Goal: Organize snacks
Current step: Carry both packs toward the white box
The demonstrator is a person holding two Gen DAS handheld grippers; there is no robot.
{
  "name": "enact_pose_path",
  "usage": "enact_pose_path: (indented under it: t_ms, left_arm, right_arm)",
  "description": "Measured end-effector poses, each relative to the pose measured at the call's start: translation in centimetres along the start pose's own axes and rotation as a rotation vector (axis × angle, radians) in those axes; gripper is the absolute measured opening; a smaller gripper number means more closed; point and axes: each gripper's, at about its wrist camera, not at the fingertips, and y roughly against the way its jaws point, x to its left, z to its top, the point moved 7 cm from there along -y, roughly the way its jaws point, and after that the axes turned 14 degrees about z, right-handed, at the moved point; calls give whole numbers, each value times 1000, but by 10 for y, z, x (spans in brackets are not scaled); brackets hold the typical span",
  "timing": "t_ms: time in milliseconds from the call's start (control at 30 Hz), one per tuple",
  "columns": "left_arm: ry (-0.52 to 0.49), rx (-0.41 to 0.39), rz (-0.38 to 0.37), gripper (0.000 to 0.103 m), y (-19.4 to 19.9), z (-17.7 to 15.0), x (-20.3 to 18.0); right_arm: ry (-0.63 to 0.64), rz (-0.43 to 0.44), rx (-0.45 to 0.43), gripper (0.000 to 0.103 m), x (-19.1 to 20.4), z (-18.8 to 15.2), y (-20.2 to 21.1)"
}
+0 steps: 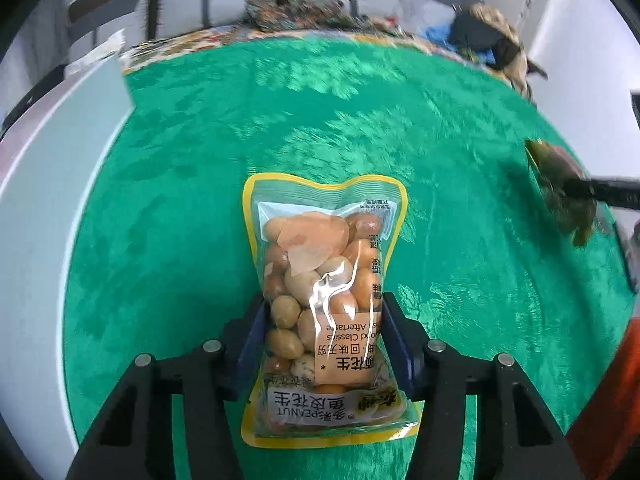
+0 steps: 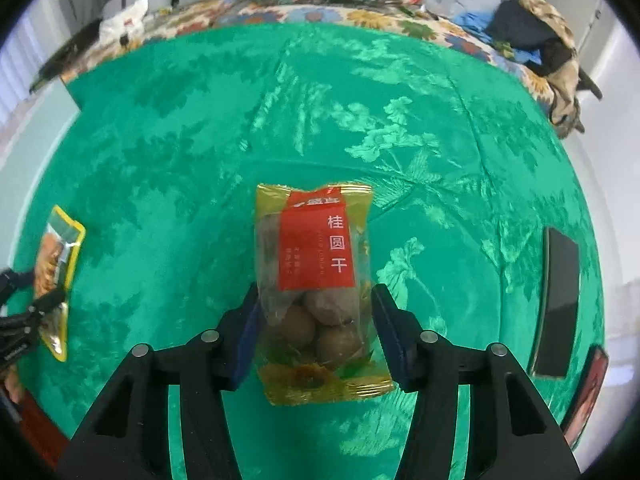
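My left gripper [image 1: 322,320] is shut on a clear, yellow-edged peanut bag [image 1: 320,280], its fingers pressing both sides above the green tablecloth [image 1: 360,120]. My right gripper [image 2: 314,312] is shut on a dried longan bag [image 2: 316,280] with a red label and gold ends, held above the cloth. The peanut bag and left gripper also show at the left edge of the right wrist view [image 2: 56,272]. The longan bag shows blurred at the right edge of the left wrist view [image 1: 560,188].
A white box [image 1: 60,200] stands at the left of the cloth. A black flat object [image 2: 560,300] lies at the right edge. Clothes, bags and a floral cloth [image 2: 360,12] pile up at the back.
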Motion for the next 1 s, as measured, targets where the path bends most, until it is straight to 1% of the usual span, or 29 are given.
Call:
enact_pose_path:
  t_ms: [67,167,233,300,367,433,467,500,533,567,600,700,800,867,900,933,967,1000]
  left_arm:
    - [65,-5,-38,54,13,-4,10]
    - [139,-28,-76,54,41,-6,27]
    - [177,-58,-90,54,66,-3,45]
    - [210,-101,-77,54,92,3,72]
    - [246,-142,-36,54,115,11,109]
    - [299,-168,14,54,132,18,156]
    - [337,-175,56,54,138,20,188]
    - [361,-176,88,55,140,20,209]
    - [392,-171,130,55,141,16,234]
    - [427,-160,170,55,140,11,261]
    - [462,-146,205,55,137,4,286]
    - [522,-91,304,55,122,-20,337]
    - [540,-43,361,58,107,-41,362]
    - [550,-18,385,59,99,-56,372]
    - [554,-23,390,61,98,-60,373]
    - [562,-28,408,69,99,-66,377]
    - [566,-29,431,80,100,-71,379]
    - [570,-36,457,83,101,-73,381]
  right_arm:
    - [-10,29,-20,55,5,-5,14]
    - [-14,72,-16,55,19,-8,24]
    - [6,110,-19,55,40,-2,27]
    - [37,167,-35,55,73,8,32]
    - [85,243,-61,55,122,26,39]
    - [141,314,-88,56,172,44,44]
    - [177,365,-105,56,209,56,48]
    - [203,411,-116,56,239,65,50]
    - [220,446,-124,56,261,72,51]
    - [245,497,-128,56,296,81,51]
    - [262,531,-126,56,321,85,49]
    - [319,622,-111,56,399,96,38]
    - [382,662,-97,56,462,96,23]
    - [395,682,-73,56,491,90,7]
    - [395,691,-56,57,507,86,-6]
    - [395,697,-41,60,515,83,-17]
    - [396,691,-17,64,523,76,-29]
    - [394,686,11,66,526,70,-41]
